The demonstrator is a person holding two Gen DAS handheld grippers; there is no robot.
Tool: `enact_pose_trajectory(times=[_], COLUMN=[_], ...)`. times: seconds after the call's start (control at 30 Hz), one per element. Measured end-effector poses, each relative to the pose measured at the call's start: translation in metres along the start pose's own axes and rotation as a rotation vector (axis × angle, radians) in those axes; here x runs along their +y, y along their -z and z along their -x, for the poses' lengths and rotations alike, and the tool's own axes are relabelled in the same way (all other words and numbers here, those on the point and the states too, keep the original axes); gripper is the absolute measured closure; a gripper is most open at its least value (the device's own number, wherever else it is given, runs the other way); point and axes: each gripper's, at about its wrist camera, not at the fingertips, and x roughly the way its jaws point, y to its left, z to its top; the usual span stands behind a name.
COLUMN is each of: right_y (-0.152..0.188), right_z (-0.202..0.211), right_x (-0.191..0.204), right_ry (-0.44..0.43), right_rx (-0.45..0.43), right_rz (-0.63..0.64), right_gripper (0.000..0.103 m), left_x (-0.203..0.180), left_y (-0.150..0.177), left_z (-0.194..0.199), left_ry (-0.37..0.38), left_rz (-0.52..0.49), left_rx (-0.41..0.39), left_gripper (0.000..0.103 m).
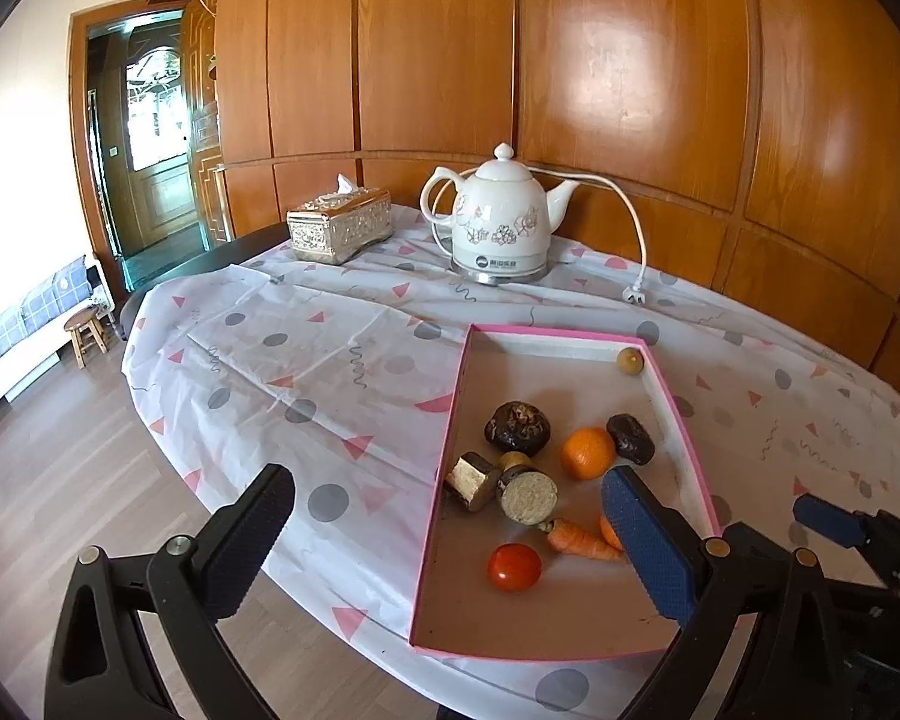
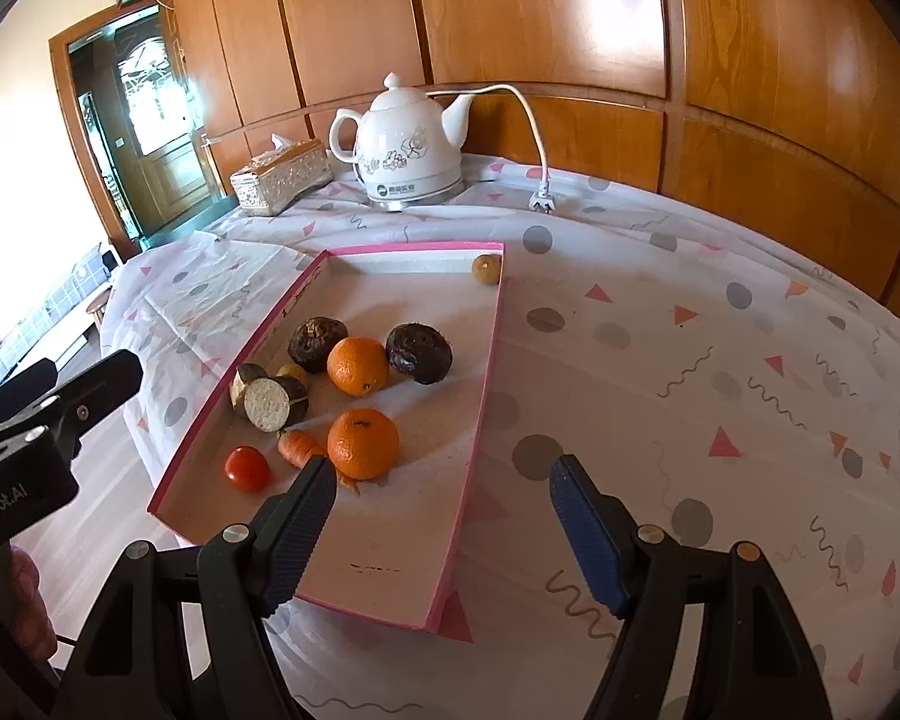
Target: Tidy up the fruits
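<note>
Over the pink tray, left gripper spread wide and empty, tomato and carrot lying between its fingers, clear of both pads. Further right, right gripper parted, gripping nothing, nearest orange just beyond its left fingertip, not touching. White kettle well behind.
</note>
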Motion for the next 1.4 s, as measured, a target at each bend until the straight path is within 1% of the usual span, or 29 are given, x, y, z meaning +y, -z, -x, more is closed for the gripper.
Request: enact_pose_trajectory(times=[0.1,0.47,1.4], right_y=[0.0002,0.0002,-0.0017], right_z=[0.0,0.0002,-0.0011], right_x=[0.0004,0.0046,0.01], right_ry=[0.003,0.003,-0.001], right_rx=[0.0,-0.005,-0.006], right_rz=[-0.001,0.014,0.03], right_gripper=[0.028,0.028,0.028], left_x=[0.0024,0.0013,0.0054], left_y=[-0.0005,0.0001,0.0012], left_z=[0.0027,0.0028,-0.0004], left_ry=[0.017,0.01,0.013], left_rz=[0.021,0.026,0.035], left_rx=[-0.015,-0.019,-0.001], left_gripper=[0.0,0.0,0.0])
